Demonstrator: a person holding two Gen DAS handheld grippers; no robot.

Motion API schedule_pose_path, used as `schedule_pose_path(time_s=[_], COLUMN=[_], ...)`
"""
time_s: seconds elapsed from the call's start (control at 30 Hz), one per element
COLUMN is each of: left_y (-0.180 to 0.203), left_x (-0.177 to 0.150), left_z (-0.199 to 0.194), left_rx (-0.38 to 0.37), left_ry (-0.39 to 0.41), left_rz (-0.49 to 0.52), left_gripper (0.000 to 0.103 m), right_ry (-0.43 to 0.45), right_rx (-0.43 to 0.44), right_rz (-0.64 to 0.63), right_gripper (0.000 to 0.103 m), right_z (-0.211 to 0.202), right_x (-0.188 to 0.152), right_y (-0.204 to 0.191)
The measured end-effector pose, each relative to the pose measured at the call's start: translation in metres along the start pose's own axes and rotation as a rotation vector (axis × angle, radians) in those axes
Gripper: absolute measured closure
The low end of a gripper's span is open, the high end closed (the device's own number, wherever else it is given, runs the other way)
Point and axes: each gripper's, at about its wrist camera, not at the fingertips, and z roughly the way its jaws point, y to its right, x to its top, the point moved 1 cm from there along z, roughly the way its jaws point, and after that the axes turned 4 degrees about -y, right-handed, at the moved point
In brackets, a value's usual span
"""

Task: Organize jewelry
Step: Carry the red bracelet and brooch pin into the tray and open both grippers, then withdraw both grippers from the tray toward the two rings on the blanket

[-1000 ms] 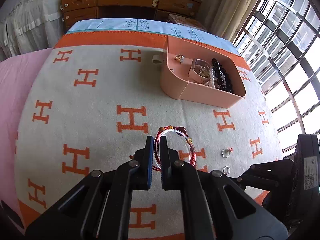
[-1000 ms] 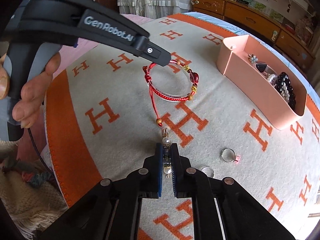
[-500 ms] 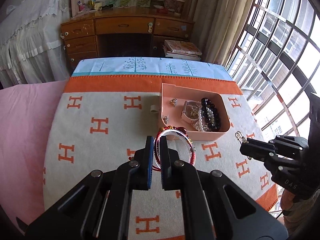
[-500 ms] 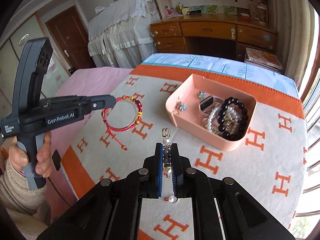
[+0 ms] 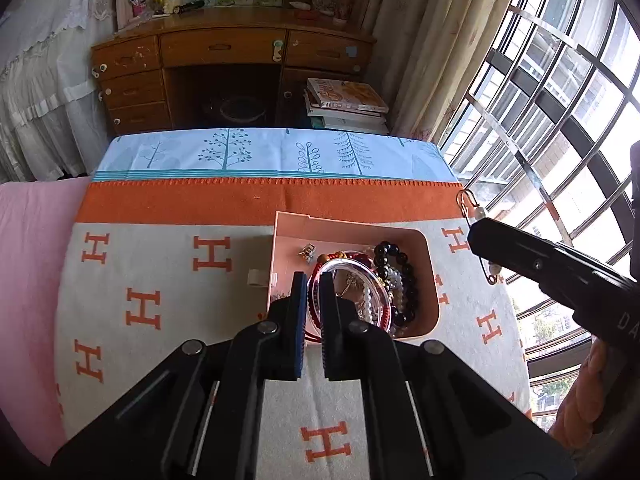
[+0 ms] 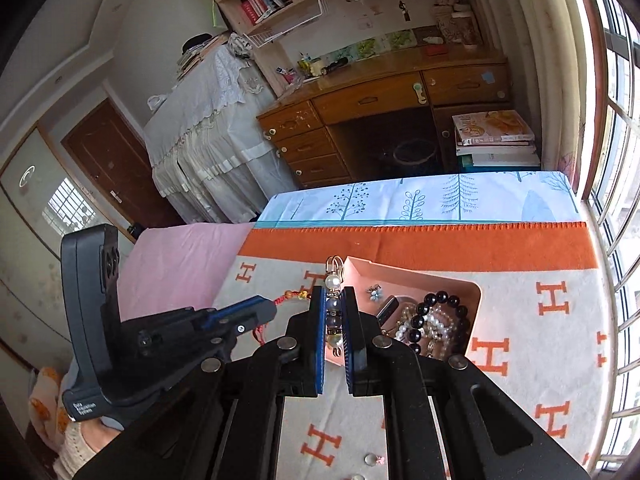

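Bracelet [image 5: 352, 280] pinched in left hand-held gripper [image 5: 314, 292], over tray [image 5: 430, 280]

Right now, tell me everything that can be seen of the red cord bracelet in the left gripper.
The red cord bracelet is a loop of braided red string with gold and dark red beads at its far side and a clear bangle ring alongside it. The left gripper is shut on its near edge, holding the loop up in the air above the pink tray. In the right wrist view only its knotted red tail with a gold bead shows, hanging from the fingers.
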Motion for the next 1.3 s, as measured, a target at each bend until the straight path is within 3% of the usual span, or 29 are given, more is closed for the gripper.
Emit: schedule_pose_path(time_s=[0.23, 0.33, 0.77, 0.93, 1.3], left_y=[-0.007, -0.014, -0.059, -0.066, -0.062], left_x=[0.002, 0.000, -0.023, -0.030, -0.046], left_z=[0.062, 0.077, 0.041, 0.033, 0.017], left_rx=[-0.025, -0.037, -0.020, -0.010, -0.013], left_ry=[-0.035, -0.090, -0.083, -0.074, -0.075], left_rz=[-0.033, -0.035, -0.095, -0.090, -0.087], left_gripper=[0.099, 0.098, 0.097, 0.097, 0.097], right_ry=[-0.056, -0.081, -0.179, -0.175, -0.150], right_rx=[-0.030, -0.036, -0.075, -0.078, -0.099], right_rz=[0.041, 0.047, 0.017, 0.025, -0.006], right_gripper=[0.096, 0.096, 0.095, 0.080, 0.079], right_z=[0.052, 0.073, 0.157, 0.162, 0.117], right_x=[0.002, 0.001, -0.007, -0.009, -0.031], right_y=[0.013, 0.016, 0.007, 0.003, 0.007])
